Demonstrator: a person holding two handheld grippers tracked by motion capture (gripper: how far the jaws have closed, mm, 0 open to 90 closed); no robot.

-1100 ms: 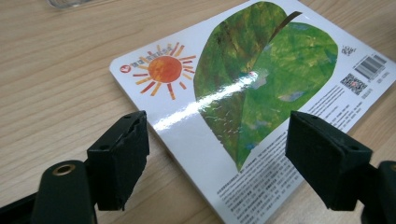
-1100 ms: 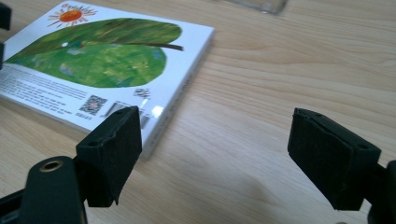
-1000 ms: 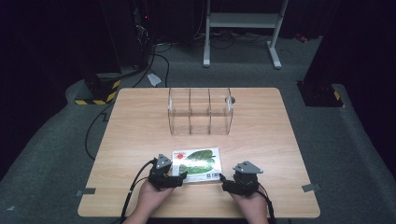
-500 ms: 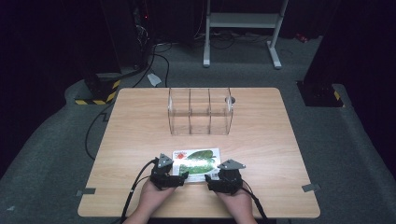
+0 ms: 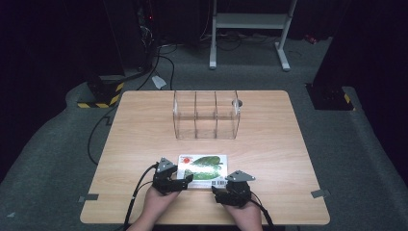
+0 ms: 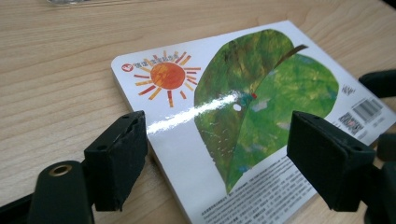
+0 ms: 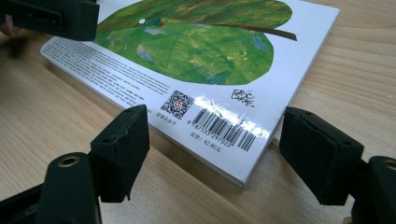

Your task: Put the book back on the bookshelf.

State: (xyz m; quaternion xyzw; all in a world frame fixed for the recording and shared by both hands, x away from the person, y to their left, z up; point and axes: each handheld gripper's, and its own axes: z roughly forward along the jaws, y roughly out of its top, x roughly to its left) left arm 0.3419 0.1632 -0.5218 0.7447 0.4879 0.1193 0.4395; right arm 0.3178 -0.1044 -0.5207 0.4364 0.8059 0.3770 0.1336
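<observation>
Right gripper (image 5: 217,194) slid left toward the picture book (image 5: 204,168), fingers closing slightly, nothing gripped. Book lies flat on the surface (image 5: 269,154); left gripper (image 5: 188,179) wide at its corner. Next we pinch both near corners.

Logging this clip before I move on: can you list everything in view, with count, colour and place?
book: one, white cover with a green leaf and an orange sun, flat near the table's near edge
clear divider rack: one, transparent, three compartments, far middle of the table
table: one, light wood, centre
metal stand: one, white, on the floor beyond the table
black cables: several, on the floor at far left
left gripper: one, black, jaws open astride the book's corner
right gripper: one, black, jaws open at the barcode corner
hands: two, bottom edge
</observation>
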